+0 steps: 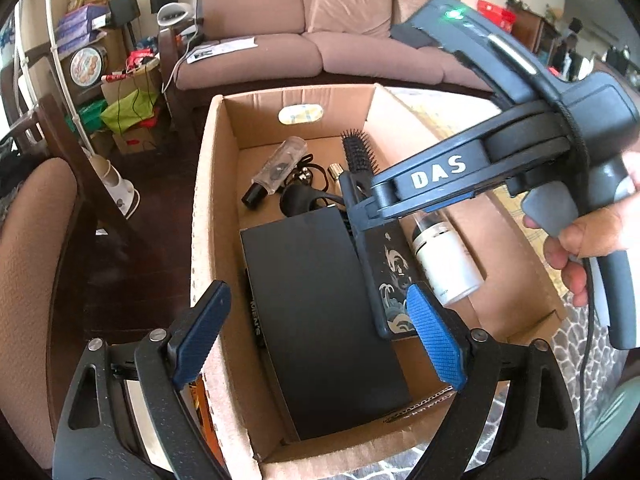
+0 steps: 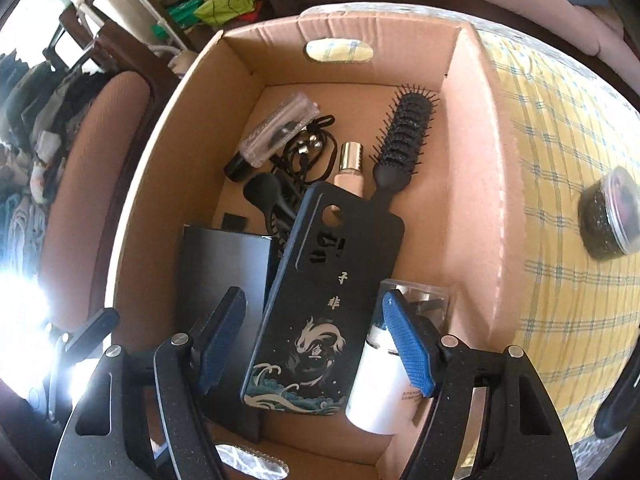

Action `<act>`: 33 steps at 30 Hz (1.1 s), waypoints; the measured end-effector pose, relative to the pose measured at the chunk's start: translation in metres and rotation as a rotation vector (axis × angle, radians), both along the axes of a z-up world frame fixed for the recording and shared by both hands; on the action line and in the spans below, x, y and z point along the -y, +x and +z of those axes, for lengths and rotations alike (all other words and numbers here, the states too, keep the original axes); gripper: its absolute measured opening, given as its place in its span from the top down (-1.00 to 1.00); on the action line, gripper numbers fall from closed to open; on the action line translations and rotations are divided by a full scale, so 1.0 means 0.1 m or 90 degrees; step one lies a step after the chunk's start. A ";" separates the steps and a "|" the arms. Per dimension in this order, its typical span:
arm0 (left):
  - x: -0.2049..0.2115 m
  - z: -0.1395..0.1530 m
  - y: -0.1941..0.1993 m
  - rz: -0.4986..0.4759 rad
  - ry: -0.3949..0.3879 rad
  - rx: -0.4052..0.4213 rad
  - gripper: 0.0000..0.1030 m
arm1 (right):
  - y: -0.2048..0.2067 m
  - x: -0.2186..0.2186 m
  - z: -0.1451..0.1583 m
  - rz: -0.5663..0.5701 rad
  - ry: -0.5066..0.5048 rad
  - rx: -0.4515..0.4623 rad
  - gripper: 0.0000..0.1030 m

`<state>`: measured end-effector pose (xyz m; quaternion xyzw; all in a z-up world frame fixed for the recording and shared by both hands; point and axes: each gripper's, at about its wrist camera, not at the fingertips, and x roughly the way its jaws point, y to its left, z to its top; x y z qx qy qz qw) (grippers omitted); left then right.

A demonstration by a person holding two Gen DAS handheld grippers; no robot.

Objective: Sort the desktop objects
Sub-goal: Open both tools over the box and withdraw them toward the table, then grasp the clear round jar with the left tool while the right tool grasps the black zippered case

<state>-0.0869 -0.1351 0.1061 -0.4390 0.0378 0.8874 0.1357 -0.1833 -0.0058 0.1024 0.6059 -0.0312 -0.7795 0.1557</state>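
the right tongs [image 2: 316, 348] stand wide astride the phone case [image 2: 320, 300], not pressing it; its long axis runs away from them, leaning on the black box [image 2: 224, 272] inside the cardboard box [image 2: 472, 184]. the left tongs [image 1: 320, 336] hover wide and empty. a white bottle [image 2: 380, 392] crowds the right pad.
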 end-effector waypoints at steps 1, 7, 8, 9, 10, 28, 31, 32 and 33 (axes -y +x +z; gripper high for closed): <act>0.01 0.01 0.00 0.004 0.001 -0.001 -0.75 | 0.02 -0.02 0.01 -0.001 -0.003 -0.003 -0.43; 0.08 0.11 0.03 0.035 0.026 -0.007 -0.99 | 0.15 -0.03 0.17 -0.006 -0.020 -0.025 -0.46; 0.09 0.13 0.03 0.037 0.026 -0.006 -1.00 | 0.16 -0.03 0.18 -0.008 -0.023 -0.029 -0.50; 0.09 0.14 0.04 0.037 0.027 -0.007 -1.00 | 0.19 -0.05 0.21 -0.008 -0.027 -0.033 -0.53; 0.08 0.16 0.06 0.038 0.026 -0.009 -1.00 | 0.22 -0.07 0.23 -0.009 -0.032 -0.037 -0.57; -0.17 0.60 0.43 0.005 0.000 -0.039 -1.00 | 0.96 -0.60 0.66 -0.036 -0.011 -0.141 -1.00; -0.27 0.64 0.47 -0.005 -0.007 -0.042 -1.00 | 1.06 -0.71 0.67 -0.044 -0.013 -0.147 -1.00; -0.30 0.65 0.48 -0.008 -0.008 -0.042 -1.00 | 1.09 -0.74 0.68 -0.046 -0.013 -0.150 -1.00; -0.33 0.66 0.48 -0.011 -0.010 -0.042 -1.00 | 1.11 -0.77 0.68 -0.047 -0.012 -0.152 -1.00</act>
